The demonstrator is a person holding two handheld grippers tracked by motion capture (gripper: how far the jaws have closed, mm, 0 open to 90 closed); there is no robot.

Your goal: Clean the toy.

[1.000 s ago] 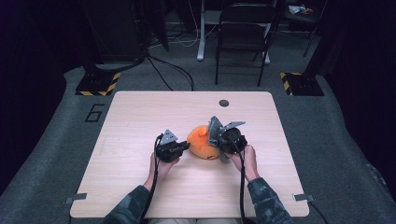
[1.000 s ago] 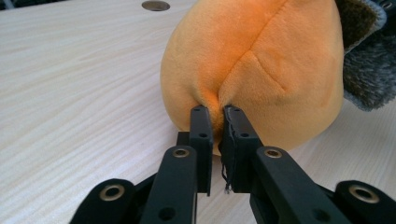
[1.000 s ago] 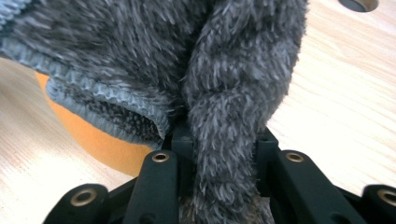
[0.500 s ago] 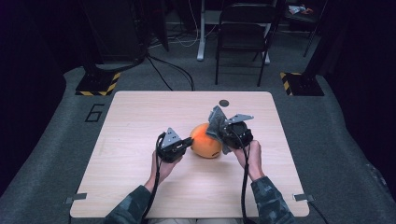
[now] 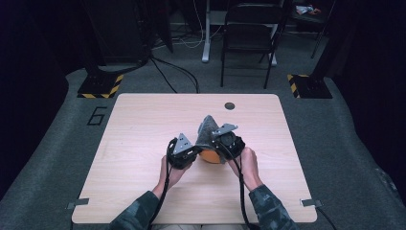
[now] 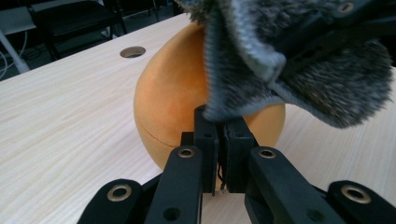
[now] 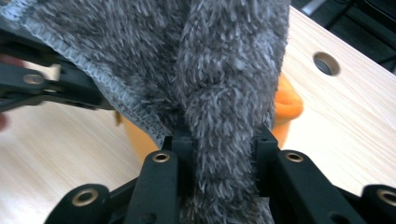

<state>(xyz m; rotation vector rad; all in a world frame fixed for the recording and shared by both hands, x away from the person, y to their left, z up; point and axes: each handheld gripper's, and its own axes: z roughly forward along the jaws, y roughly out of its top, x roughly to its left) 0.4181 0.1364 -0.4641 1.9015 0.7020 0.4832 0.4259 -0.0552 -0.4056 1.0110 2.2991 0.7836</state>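
Grey fuzzy cloth [image 5: 207, 132] draped over the orange ball [image 5: 209, 156], mid-table, slightly toward the near edge. Right gripper [image 7: 219, 140] jaws pinch a thick fold; left gripper [image 6: 218, 140] jaws pressed on the cloth hem. Looks like the wrap/cover step. Next: pull cloth down over the ball evenly.

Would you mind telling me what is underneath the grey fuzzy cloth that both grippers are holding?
An orange rounded object sits on the wooden table beneath the grey fuzzy cloth. Its side and lower part show; the cloth covers its top, so its full shape is hidden.
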